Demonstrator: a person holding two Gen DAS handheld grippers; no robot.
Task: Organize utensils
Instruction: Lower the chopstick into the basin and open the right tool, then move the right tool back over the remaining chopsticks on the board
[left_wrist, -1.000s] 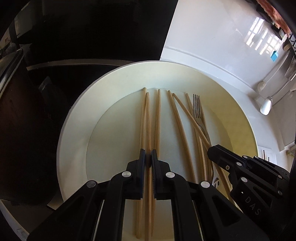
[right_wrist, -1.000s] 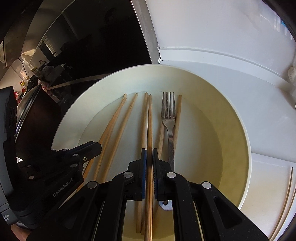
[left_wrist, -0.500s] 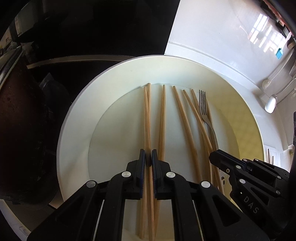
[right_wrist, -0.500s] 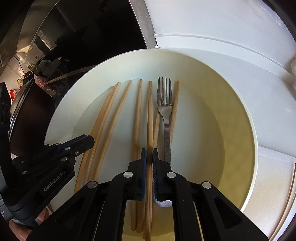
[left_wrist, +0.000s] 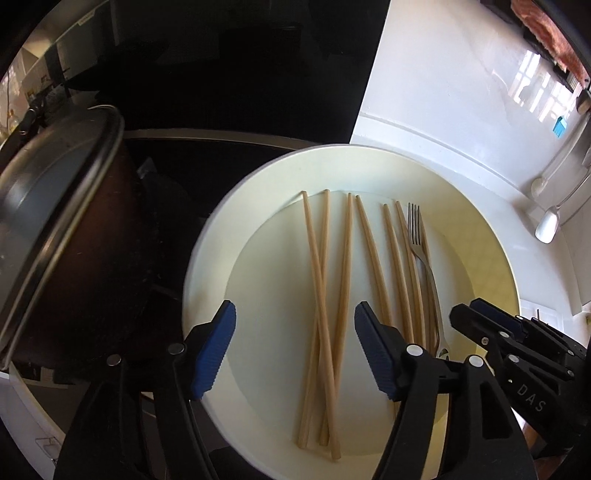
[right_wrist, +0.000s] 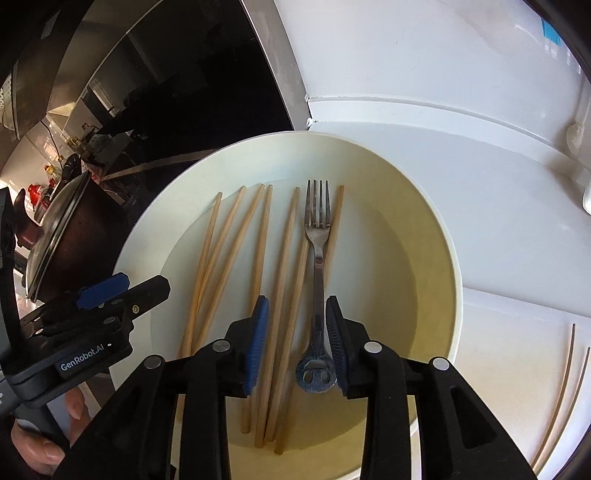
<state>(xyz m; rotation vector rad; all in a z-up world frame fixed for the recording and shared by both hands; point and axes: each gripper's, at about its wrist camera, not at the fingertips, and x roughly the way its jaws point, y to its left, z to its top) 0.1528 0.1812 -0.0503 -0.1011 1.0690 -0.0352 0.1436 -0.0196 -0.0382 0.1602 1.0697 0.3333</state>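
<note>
A cream plate (left_wrist: 207, 273) (right_wrist: 424, 206) holds several wooden chopsticks (left_wrist: 325, 280) (right_wrist: 258, 251) and a metal fork (left_wrist: 419, 243) (right_wrist: 318, 236), all lying lengthwise. My left gripper (left_wrist: 291, 314) is open wide above the left chopsticks, holding nothing. My right gripper (right_wrist: 297, 299) is open over the plate, with chopsticks and the fork handle lying between its fingers; it also shows in the left wrist view (left_wrist: 476, 314) at the plate's right. The left gripper shows in the right wrist view (right_wrist: 122, 288) at the plate's left edge.
A dark pot with a metal lid (left_wrist: 55, 206) (right_wrist: 55, 229) stands left of the plate on a black cooktop (left_wrist: 258, 92). White counter (right_wrist: 406, 74) lies behind and right. White spoons (left_wrist: 546, 225) hang at far right. Two thin sticks (right_wrist: 565, 387) lie on the counter at right.
Both grippers have opened and let go of the chopsticks they were shut on. Both have pulled back a little from the plate, and the chopsticks now lie loose.
</note>
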